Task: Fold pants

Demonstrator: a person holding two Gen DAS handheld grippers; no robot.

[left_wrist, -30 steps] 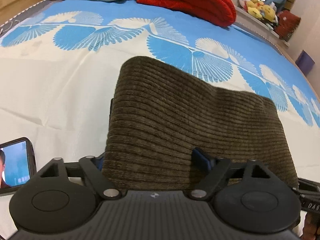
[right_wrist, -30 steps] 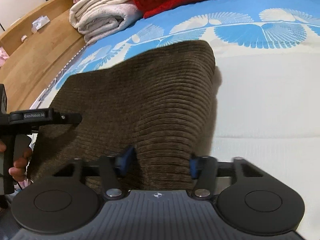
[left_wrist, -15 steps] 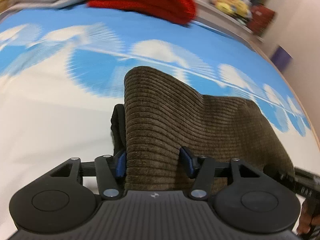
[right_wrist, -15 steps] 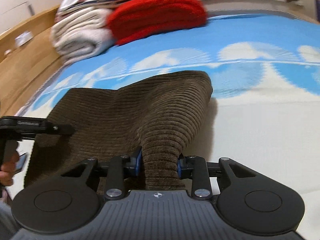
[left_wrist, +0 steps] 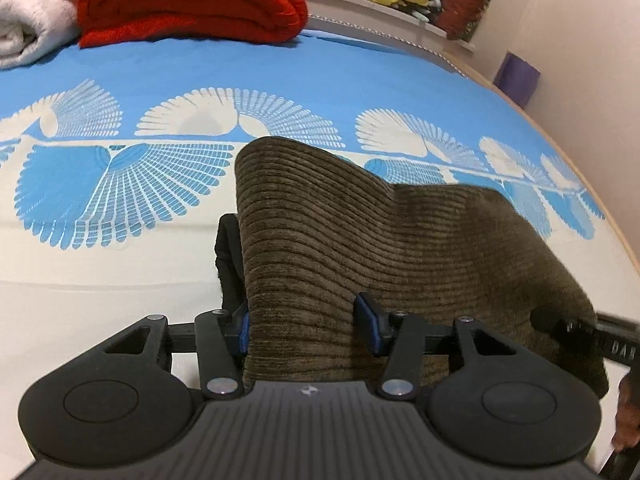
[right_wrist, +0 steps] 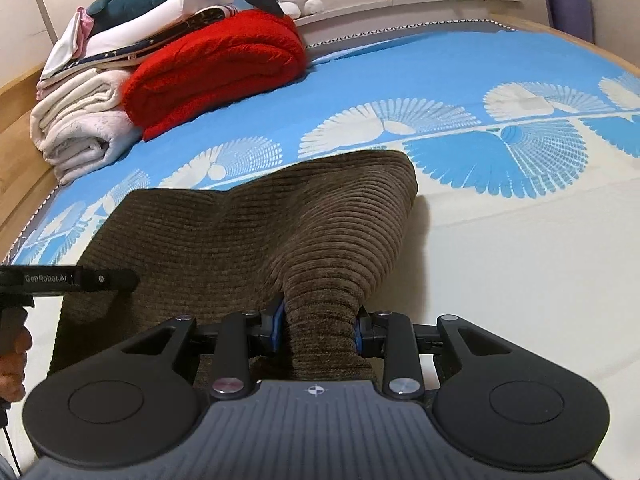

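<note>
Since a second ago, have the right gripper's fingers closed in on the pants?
Yes. In the right wrist view the right gripper has narrowed its fingers, which were wide apart, and now pinches a bunched fold of the pants; the bed sheet lies beneath.

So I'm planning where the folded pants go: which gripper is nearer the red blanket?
Left. The red blanket lies far-left; the left gripper holds the pants on that side, the right gripper farther off.

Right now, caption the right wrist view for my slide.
Right gripper pinches brown corduroy pants on a blue patterned bed.
</note>
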